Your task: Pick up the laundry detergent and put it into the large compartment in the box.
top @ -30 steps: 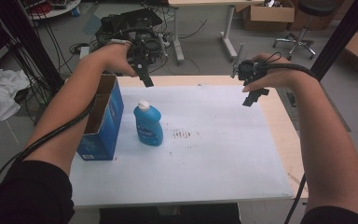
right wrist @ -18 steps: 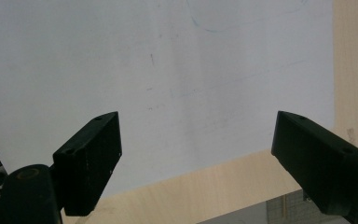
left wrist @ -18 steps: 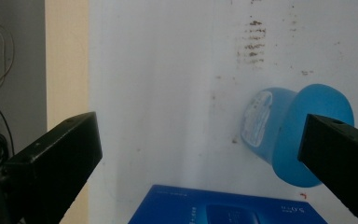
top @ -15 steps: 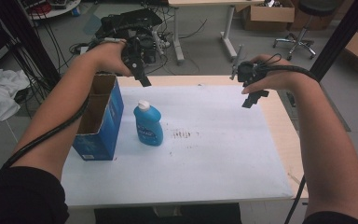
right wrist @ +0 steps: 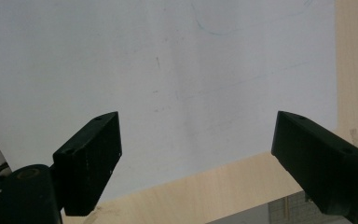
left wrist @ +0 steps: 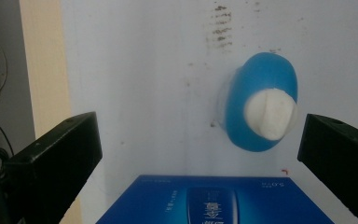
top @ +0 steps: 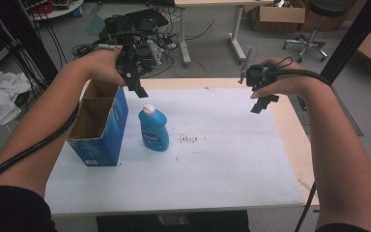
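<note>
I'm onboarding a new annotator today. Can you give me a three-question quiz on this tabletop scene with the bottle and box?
1. True or false: the blue bottle lies on its side.
2. What colour is the bottle's cap?
3. The open blue box stands on which side of the bottle in the high view: A left, B right?

Key: 1 false, it stands upright. 2 white. 3 A.

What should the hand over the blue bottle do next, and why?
Probably lower the left gripper straight down toward the blue bottle. Its jaws stand wide open above the table, and in the left gripper view the bottle's white cap sits between them, nearer one jaw, so a small sideways shift first would centre it.
</note>
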Motion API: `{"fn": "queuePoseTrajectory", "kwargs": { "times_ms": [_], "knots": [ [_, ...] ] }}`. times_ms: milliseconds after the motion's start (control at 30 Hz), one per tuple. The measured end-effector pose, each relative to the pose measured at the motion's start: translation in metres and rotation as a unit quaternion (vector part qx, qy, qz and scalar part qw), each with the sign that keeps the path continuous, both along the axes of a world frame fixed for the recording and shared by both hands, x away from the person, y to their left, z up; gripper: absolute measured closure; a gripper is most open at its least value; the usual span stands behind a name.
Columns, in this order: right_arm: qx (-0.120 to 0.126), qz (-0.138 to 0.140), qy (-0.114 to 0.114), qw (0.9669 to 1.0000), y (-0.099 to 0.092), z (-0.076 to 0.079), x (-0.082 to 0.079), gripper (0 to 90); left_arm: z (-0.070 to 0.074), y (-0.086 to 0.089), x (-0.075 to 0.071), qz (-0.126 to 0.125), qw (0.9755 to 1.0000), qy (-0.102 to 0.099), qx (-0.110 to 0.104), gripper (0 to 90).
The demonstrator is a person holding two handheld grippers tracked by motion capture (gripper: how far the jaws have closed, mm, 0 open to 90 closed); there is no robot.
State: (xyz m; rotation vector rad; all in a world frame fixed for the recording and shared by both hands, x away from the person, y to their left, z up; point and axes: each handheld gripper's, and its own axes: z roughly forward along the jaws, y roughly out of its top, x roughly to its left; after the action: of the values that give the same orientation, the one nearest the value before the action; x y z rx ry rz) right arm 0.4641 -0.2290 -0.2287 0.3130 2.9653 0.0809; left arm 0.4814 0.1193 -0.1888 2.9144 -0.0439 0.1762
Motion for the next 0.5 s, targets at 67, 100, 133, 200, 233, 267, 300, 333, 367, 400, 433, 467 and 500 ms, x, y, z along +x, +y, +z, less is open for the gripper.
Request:
{"fn": "queuePoseTrajectory", "kwargs": {
  "times_ms": [67, 100, 133, 200, 233, 267, 300, 333, 367, 400, 433, 467, 500],
  "knots": [
    [0.002, -0.001, -0.001, 1.0000, -0.001, 0.000, -0.001, 16.2, 0.000, 0.001, -0.003, -0.007, 1.0000, 0.005, -0.003, 0.1],
    [0.002, -0.001, -0.001, 1.0000, -0.001, 0.000, -0.002, 16.2, 0.000, 0.002, -0.004, -0.010, 0.9999, 0.006, -0.005, 0.1],
    [0.004, -0.002, 0.001, 1.0000, -0.001, -0.001, -0.004, 16.2, 0.000, 0.002, -0.007, -0.017, 0.9998, 0.009, -0.008, 0.1],
    [0.005, -0.002, 0.001, 1.0000, 0.000, -0.001, -0.004, 16.2, -0.002, 0.001, -0.011, -0.027, 0.9996, 0.009, -0.007, 0.1],
    [0.005, -0.003, 0.001, 1.0000, 0.000, -0.002, -0.005, 16.2, -0.003, 0.001, -0.013, -0.032, 0.9994, 0.012, -0.006, 0.1],
    [0.003, -0.003, 0.002, 1.0000, 0.000, -0.003, -0.006, 16.2, -0.004, -0.001, -0.015, -0.038, 0.9992, 0.012, -0.003, 0.1],
    [0.001, -0.002, 0.003, 1.0000, 0.000, -0.003, -0.006, 16.2, -0.005, -0.002, -0.016, -0.044, 0.9990, 0.012, 0.000, 0.1],
    [0.003, -0.002, 0.003, 1.0000, 0.000, -0.005, -0.007, 16.2, -0.007, -0.003, -0.018, -0.048, 0.9988, 0.012, 0.004, 0.1],
    [0.002, -0.004, 0.003, 1.0000, 0.000, -0.005, -0.007, 16.2, -0.008, -0.005, -0.020, -0.051, 0.9986, 0.014, 0.008, 0.1],
    [0.002, -0.004, 0.004, 1.0000, 0.001, -0.007, -0.008, 16.2, -0.010, -0.006, -0.021, -0.056, 0.9983, 0.013, 0.010, 0.1],
    [0.002, -0.004, 0.004, 1.0000, 0.001, -0.007, -0.008, 16.2, -0.011, -0.007, -0.022, -0.058, 0.9981, 0.014, 0.013, 0.1],
    [0.003, -0.004, 0.004, 1.0000, 0.001, -0.007, -0.008, 16.2, -0.012, -0.007, -0.023, -0.061, 0.9980, 0.015, 0.013, 0.1],
    [0.003, -0.004, 0.004, 1.0000, 0.002, -0.009, -0.008, 16.2, -0.013, -0.009, -0.025, -0.068, 0.9975, 0.012, 0.016, 0.1]
  ]
}}
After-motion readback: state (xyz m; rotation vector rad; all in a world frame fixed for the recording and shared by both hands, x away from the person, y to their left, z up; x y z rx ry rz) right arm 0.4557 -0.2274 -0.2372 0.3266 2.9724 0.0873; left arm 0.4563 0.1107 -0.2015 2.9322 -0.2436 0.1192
